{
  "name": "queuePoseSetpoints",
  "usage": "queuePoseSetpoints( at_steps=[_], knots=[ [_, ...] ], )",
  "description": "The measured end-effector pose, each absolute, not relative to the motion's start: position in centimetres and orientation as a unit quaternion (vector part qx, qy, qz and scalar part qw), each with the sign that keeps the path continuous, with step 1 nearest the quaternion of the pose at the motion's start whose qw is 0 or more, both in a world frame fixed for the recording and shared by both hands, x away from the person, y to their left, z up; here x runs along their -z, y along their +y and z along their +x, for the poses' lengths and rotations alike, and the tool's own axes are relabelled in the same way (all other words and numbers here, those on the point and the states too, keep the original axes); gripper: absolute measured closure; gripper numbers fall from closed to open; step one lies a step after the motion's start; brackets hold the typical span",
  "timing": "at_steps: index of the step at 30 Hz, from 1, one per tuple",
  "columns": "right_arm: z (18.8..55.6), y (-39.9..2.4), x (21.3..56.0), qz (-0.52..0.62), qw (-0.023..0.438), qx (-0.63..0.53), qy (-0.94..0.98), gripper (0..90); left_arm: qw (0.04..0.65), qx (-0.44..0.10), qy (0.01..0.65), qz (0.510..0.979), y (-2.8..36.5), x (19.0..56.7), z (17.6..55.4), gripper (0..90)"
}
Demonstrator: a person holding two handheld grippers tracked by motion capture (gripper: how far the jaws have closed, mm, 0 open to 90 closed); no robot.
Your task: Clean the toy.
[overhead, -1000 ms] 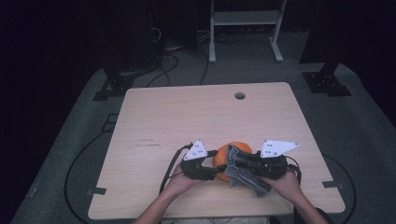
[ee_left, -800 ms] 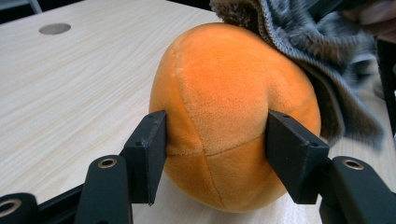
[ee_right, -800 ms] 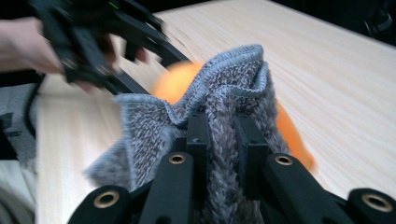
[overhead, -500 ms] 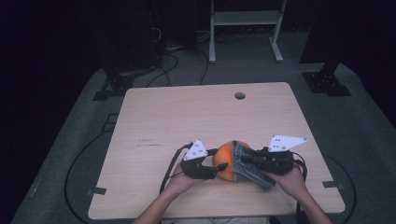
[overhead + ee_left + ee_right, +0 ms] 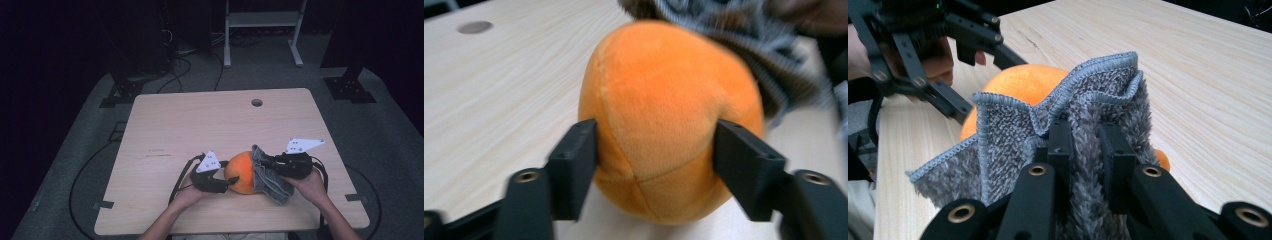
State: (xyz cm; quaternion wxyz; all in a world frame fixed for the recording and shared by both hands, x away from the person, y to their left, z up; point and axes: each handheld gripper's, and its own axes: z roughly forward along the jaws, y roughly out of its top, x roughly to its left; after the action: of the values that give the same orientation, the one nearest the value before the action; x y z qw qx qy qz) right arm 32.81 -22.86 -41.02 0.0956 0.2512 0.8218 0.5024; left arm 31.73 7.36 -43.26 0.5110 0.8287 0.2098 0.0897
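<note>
You are holding the orange plush ball point(image 5: 240, 172) near the table's point(image 5: 200, 125) near edge between the jaws of your left gripper point(image 5: 223, 182), which have just been opening and are sitting against its two sides with little squeeze left, so keep enough contact that it does not roll. Your right gripper point(image 5: 265, 162) is pinching the grey cloth point(image 5: 267, 175) tight between its closed jaws and laying it against the ball's right side. Keep the pinch firm and drag the cloth in slow, short strokes across the ball, steadying against the left gripper.
</note>
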Motion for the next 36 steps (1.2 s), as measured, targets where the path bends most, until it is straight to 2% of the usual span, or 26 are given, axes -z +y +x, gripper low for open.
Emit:
queuePoseSetpoints(
  at_steps=[3, 6, 9, 15, 18, 22, 24, 27, 29, 30, 33, 36],
  knots=[
    [32.7, -22.8, 41.1, 0.253, 0.085, -0.512, 0.817, 77.8, 0.551, -0.052, 0.227, 0.801, 7.7, 42.7, 31.9, 24.9],
    [32.0, -22.0, 41.2, 0.240, 0.084, -0.516, 0.818, 77.8, 0.531, -0.060, 0.220, 0.816, 7.0, 42.9, 31.7, 20.8],
    [31.3, -21.8, 41.1, 0.229, 0.087, -0.513, 0.823, 77.8, 0.511, -0.085, 0.219, 0.827, 7.0, 43.2, 31.7, 24.0],
    [29.2, -21.9, 42.0, 0.219, 0.079, -0.506, 0.831, 78.0, 0.519, -0.052, 0.230, 0.822, 7.1, 43.3, 32.0, 19.2],
    [29.2, -22.1, 42.0, 0.221, 0.074, -0.504, 0.832, 77.9, 0.516, -0.054, 0.229, 0.824, 6.7, 43.1, 31.9, 18.0],
    [29.3, -22.7, 41.2, 0.215, 0.075, -0.520, 0.824, 77.9, 0.507, -0.092, 0.200, 0.833, 6.8, 43.3, 31.5, 31.3],
    [29.6, -23.2, 40.7, 0.221, 0.085, -0.535, 0.811, 77.9, 0.500, -0.106, 0.182, 0.840, 6.8, 43.3, 31.4, 34.5],
    [30.6, -23.8, 40.5, 0.237, 0.093, -0.532, 0.808, 77.8, 0.500, -0.105, 0.185, 0.840, 7.1, 43.4, 31.5, 34.8],
    [31.5, -23.7, 41.2, 0.250, 0.072, -0.529, 0.808, 77.8, 0.501, -0.100, 0.193, 0.838, 7.3, 43.4, 31.7, 32.4],
    [31.6, -23.4, 41.6, 0.251, 0.059, -0.534, 0.805, 77.9, 0.505, -0.093, 0.201, 0.834, 7.4, 43.3, 31.8, 27.8],
    [30.8, -22.6, 41.9, 0.239, 0.059, -0.538, 0.806, 77.9, 0.509, -0.052, 0.231, 0.827, 7.4, 42.8, 32.2, 12.0],
    [29.9, -22.3, 42.0, 0.227, 0.053, -0.537, 0.811, 78.0, 0.501, -0.044, 0.213, 0.838, 6.7, 43.0, 31.9, 13.1]
  ],
)
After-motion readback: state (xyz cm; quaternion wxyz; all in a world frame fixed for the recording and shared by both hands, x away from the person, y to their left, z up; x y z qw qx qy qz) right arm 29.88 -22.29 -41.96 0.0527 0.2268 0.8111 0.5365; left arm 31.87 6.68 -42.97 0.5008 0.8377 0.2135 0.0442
